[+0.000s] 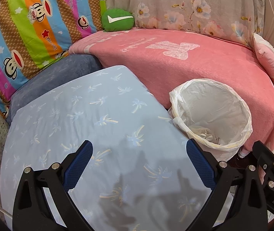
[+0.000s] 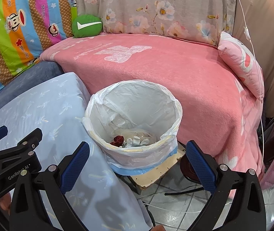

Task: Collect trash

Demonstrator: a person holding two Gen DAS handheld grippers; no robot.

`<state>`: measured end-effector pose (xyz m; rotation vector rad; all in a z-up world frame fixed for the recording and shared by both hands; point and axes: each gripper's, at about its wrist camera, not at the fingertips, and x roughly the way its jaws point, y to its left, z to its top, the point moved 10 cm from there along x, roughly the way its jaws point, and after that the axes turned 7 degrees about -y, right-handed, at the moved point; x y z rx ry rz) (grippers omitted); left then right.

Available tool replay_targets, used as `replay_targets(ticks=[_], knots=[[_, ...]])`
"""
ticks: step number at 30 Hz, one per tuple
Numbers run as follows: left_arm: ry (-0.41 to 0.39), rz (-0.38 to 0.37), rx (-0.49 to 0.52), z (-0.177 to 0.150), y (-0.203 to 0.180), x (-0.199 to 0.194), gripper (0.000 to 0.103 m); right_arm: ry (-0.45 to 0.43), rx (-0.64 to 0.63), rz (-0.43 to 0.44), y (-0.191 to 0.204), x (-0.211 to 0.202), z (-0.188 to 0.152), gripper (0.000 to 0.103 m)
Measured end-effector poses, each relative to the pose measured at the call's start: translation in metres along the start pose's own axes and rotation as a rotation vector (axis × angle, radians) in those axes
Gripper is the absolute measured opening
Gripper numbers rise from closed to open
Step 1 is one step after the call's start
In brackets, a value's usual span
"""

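Both my grippers hang idle. Left gripper (image 1: 139, 165): jaws spread wide, nothing between the pads, poised above the pale blue palm-print cloth (image 1: 83, 115). Right gripper (image 2: 138, 165): jaws equally wide, empty, pointing at the near rim of the bin (image 2: 172, 104).

Bin stands just right of the blue cloth and against the near edge of the pink blanket (image 2: 156, 67), on a pale slab above the tiled floor (image 2: 175, 211). White liner bag (image 2: 135, 98) is folded over its rim. At the bottom: collected trash (image 2: 133, 140), with a dark red crumpled scrap, white bits and clear film.

No loose trash visible on the blue cloth, the pink blanket, or near the green cushion (image 2: 87, 27) at the far left. Judgement: either collection is near done, or the next piece lies out of view.

Method for doing this step well: sweep each wrist view over the surfaces before committing; keep jaws wide on approach; pinch light scraps without snagging the cloth; release well inside the liner rather than at its rim. Avoid the white cable (image 2: 252, 48) on the right.
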<state>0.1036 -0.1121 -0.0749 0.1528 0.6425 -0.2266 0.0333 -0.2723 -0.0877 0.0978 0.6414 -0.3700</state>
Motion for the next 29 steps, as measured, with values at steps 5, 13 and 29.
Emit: replay_targets(ticks=[5,13,29], knots=[[-0.003,0.000,0.001,0.0000,-0.0001,-0.0008,0.094,-0.002,0.000,0.000,-0.0004,-0.0011,-0.0002,0.098],[-0.009,0.002,0.004,0.0013,-0.0021,-0.0049,0.094,-0.005,0.002,0.001,-0.0014,-0.0042,0.0006,0.098],[0.006,-0.007,0.003,0.0000,-0.0044,-0.0035,0.094,-0.006,0.009,0.006,-0.0005,-0.0064,0.0024,0.098]])
